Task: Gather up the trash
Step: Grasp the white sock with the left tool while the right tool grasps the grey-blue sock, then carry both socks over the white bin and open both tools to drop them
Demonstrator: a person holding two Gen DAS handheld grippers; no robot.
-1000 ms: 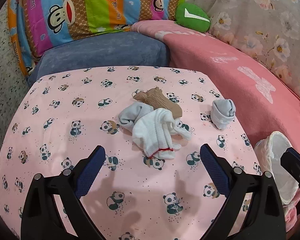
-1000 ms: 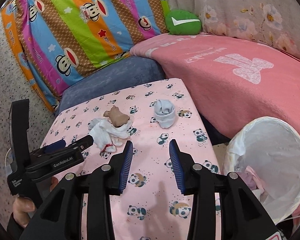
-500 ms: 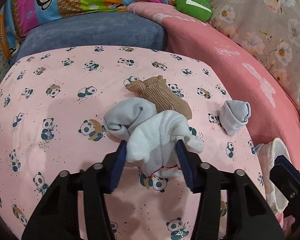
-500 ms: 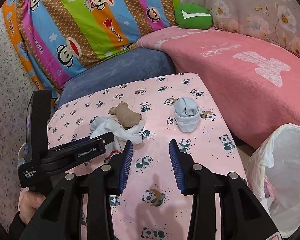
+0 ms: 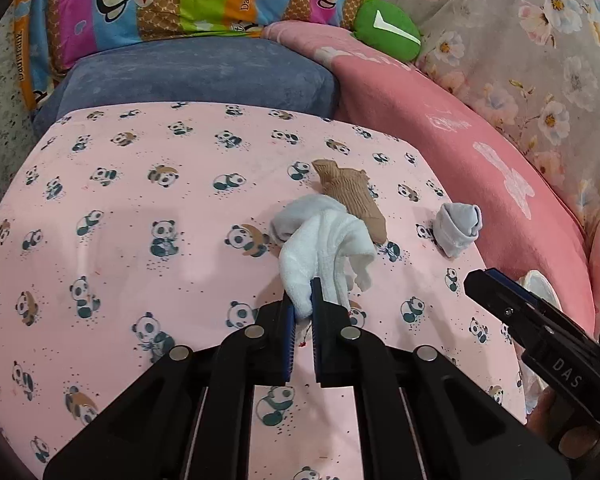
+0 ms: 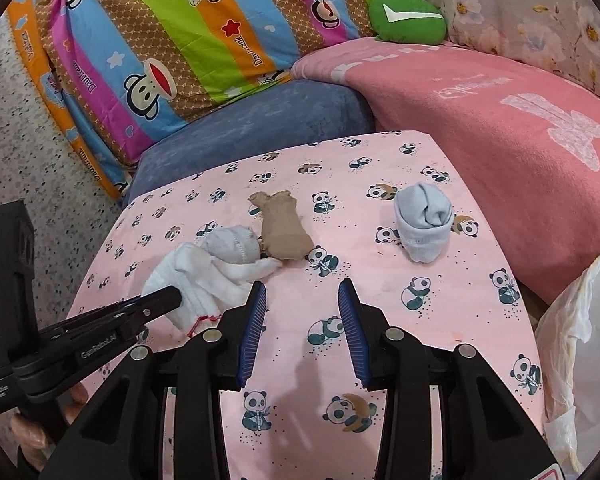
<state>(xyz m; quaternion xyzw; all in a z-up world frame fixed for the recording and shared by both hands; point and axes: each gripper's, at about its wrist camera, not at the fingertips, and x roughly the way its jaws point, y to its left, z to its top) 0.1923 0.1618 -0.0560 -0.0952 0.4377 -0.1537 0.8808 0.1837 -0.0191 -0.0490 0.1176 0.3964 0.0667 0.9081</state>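
Observation:
My left gripper is shut on a white sock with a red thread and lifts its near end off the pink panda cloth. It also shows in the right wrist view, pinching the white sock. A pale grey sock lies under it and a brown sock beside it. A rolled light-blue sock stands apart to the right. My right gripper is open and empty above the cloth.
A white plastic bag hangs open at the right edge of the table. A blue cushion, a striped monkey pillow, a pink blanket and a green pouch lie behind.
My left gripper closed on the white sock and pulled it up and back. My right gripper moved left over the cloth, away from the bag.

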